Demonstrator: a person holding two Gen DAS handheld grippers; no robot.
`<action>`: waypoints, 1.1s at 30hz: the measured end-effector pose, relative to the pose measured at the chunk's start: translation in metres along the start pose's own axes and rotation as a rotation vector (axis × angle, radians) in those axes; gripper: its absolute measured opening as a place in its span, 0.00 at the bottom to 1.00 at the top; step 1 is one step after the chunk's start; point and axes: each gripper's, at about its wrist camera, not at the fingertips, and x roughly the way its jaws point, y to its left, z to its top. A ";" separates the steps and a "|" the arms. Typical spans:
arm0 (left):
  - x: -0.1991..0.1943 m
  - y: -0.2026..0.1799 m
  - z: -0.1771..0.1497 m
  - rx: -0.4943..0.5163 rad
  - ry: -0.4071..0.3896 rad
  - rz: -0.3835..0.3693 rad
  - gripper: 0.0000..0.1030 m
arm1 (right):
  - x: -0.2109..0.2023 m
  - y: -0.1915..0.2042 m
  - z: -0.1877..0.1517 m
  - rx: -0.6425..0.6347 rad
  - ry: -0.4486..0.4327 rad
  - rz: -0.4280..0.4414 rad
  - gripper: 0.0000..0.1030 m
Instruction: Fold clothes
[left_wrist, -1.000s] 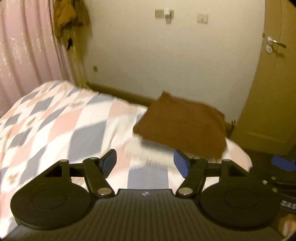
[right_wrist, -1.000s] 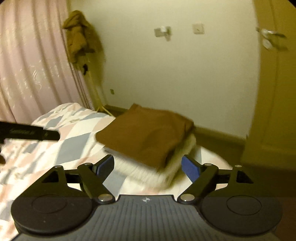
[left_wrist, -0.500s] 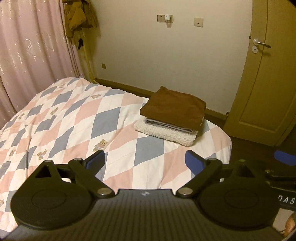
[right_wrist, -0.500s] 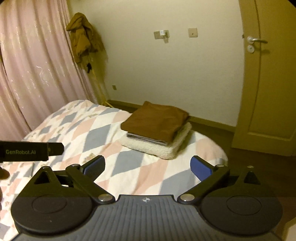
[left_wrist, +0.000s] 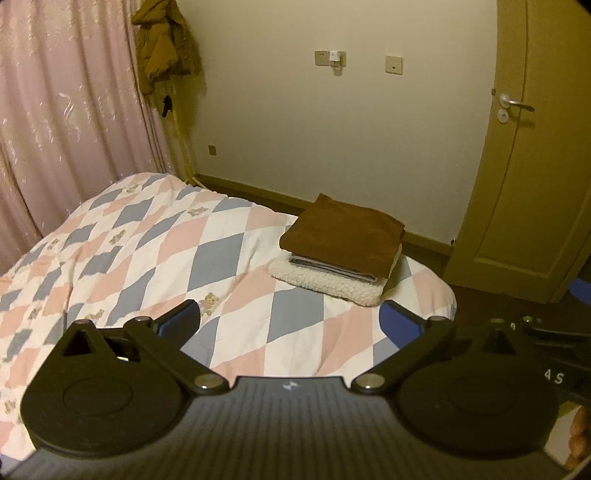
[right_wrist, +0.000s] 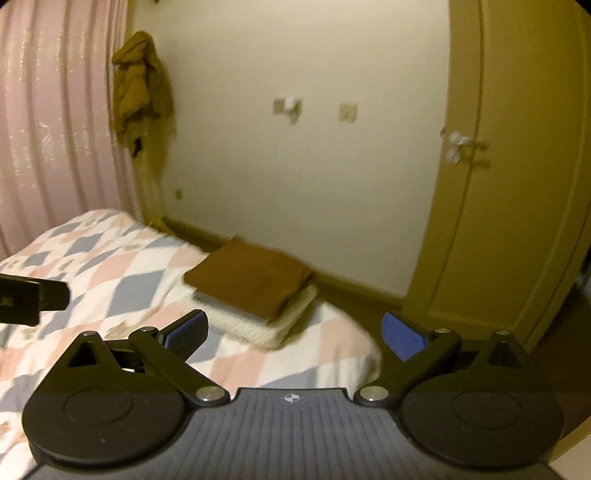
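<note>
A stack of folded clothes lies on the far right corner of the bed: a brown garment (left_wrist: 345, 234) on top, a thin grey one (left_wrist: 328, 267) under it, a white fleecy one (left_wrist: 325, 286) at the bottom. The right wrist view shows the same stack, blurred, with the brown garment (right_wrist: 251, 278) uppermost. My left gripper (left_wrist: 291, 321) is open and empty, held well back from the stack above the quilt. My right gripper (right_wrist: 295, 334) is also open and empty, back from the stack. The left gripper's body (right_wrist: 29, 297) shows at the left edge of the right wrist view.
The bed's diamond-patterned quilt (left_wrist: 147, 254) spreads out to the left of the stack. Pink curtains (left_wrist: 66, 122) hang at left, with a brown coat (left_wrist: 162, 44) on a stand in the corner. A door (left_wrist: 532, 177) stands at right beyond the bed's foot.
Both grippers have pulled back from the stack, which looked much closer a second ago, and their jaws have spread wider. The stack has stayed in place on the bed.
</note>
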 end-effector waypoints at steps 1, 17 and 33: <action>0.000 0.001 0.000 -0.008 0.000 -0.003 0.99 | -0.001 0.002 -0.002 -0.007 -0.026 -0.009 1.00; 0.039 -0.003 -0.006 0.033 0.079 -0.003 0.99 | 0.049 -0.014 -0.009 0.196 0.243 0.110 1.00; 0.122 -0.006 0.007 0.034 0.188 0.002 0.99 | 0.118 0.001 -0.004 0.122 0.364 0.091 1.00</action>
